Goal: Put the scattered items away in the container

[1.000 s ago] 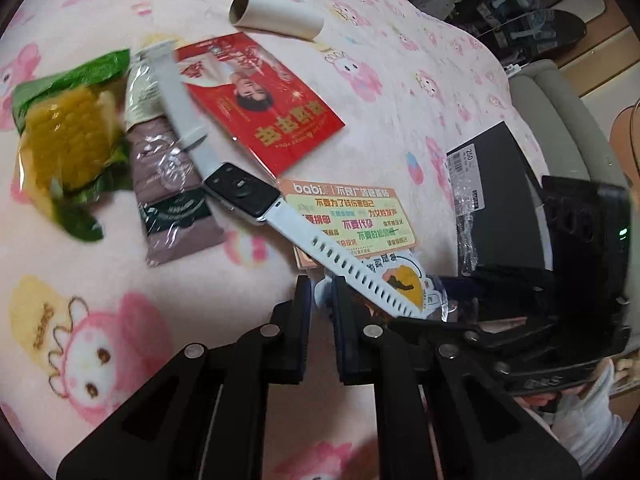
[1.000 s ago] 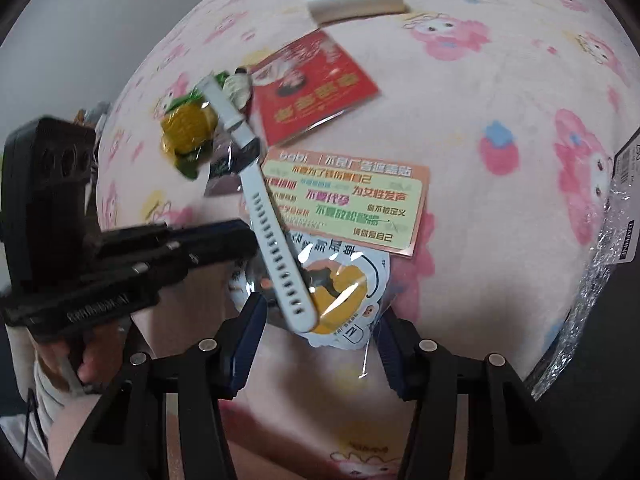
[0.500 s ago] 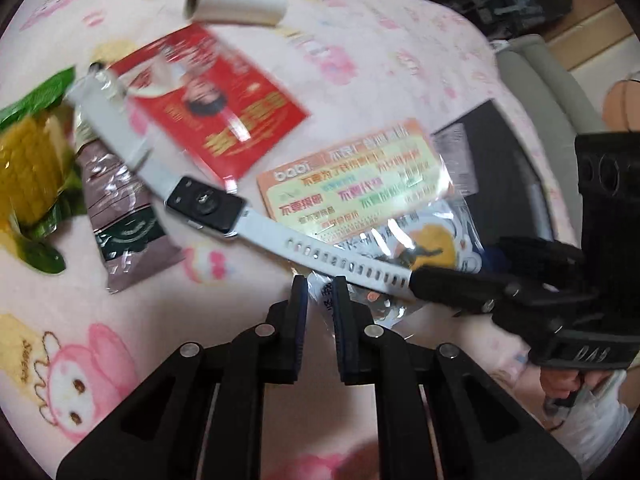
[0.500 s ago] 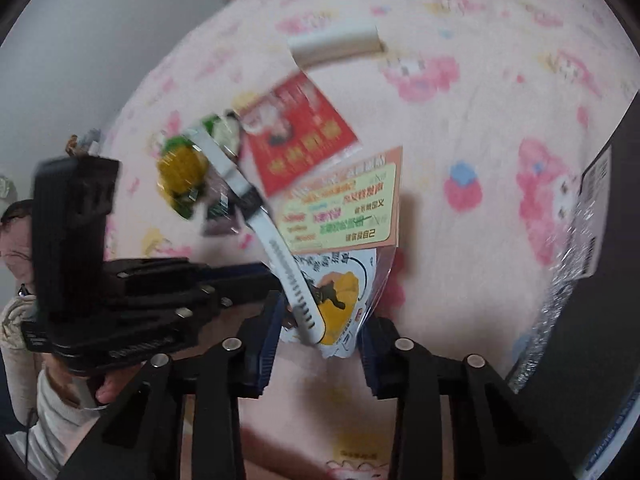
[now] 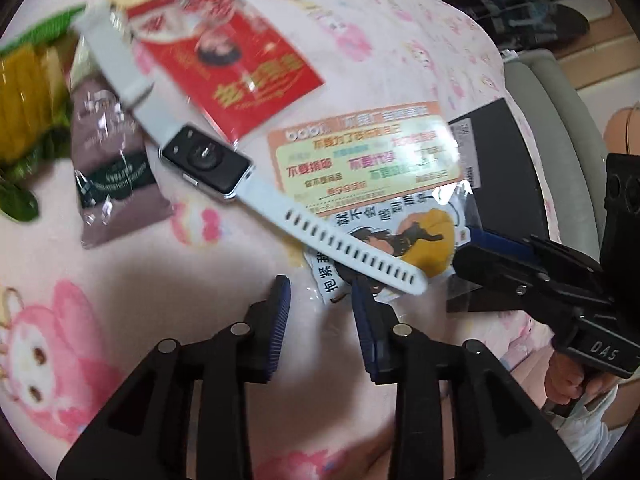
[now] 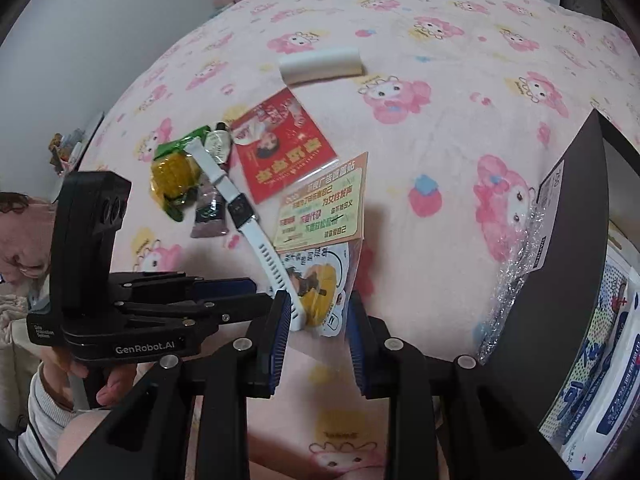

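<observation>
The left gripper (image 5: 320, 304) had just spread its jaws, right gripper (image 6: 316, 320) also spread, around the clear-wrapped cartoon sticker packet (image 6: 320, 284), ungrasped.

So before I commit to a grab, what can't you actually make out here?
- Black container: interior cut off by the right wrist view's edge; contents unknown.
- Sticker sheet: partly covered by the watch strap.
- Corn packet: motion-blurred, cut by the left wrist view's edge.
- Brown sachet: print too small in the right wrist view.
</observation>
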{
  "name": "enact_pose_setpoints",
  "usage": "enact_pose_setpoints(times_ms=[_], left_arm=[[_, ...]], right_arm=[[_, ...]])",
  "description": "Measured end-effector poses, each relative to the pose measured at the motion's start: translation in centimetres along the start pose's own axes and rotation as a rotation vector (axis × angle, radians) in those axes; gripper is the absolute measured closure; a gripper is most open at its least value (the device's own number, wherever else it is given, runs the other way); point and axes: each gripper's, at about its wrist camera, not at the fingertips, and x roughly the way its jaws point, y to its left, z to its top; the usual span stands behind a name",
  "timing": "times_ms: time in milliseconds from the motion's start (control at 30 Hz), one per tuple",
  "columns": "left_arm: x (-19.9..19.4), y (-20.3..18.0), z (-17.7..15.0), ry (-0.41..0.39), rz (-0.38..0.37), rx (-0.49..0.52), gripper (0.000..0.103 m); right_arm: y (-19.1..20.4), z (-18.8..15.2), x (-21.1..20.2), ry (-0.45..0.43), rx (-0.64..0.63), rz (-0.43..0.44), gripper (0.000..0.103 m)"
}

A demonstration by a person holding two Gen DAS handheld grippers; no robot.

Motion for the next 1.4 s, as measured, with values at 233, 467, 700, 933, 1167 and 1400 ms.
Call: enact_pose_setpoints(times_ms=[233,467,700,933,1167,1400], left_arm=[[1.2,0.1,0.8,-0.027,-0.055,-0.004,0.074],[-1.5,-2.7,1.4,-0.067,-0.094,0.095,0.076],[-4.8,-6.7,3.1,-0.073,-0.121,0.199,0.076],[-7.0,-16.4,3.7,-0.087,-0.148,0.341,0.077],[-3.0,-27.5,2.2,-0.033,-0.189,0.449,0.077],[5.3,-34.2,-0.1,0.111,-0.138,0.461,0.077]], right_arm=[[-0.2,0.3,1.1,0.007,0.000,-0.041,0.078],[0.2,0.1,-1.3,-0.039,-0.012,-0.011,0.078],[0.5,-0.2,-5.2,-0.113,-0.016,-0.018,0.078],[-1.7,-1.5,-12.0,-0.223,0.021,-0.040,0.078],[-8.2,-5.4,-18.8,-0.262,0.073,-0.102,0.078],[-17.1,-10.6,-19.9,-0.202,0.176,-0.142,0.078]])
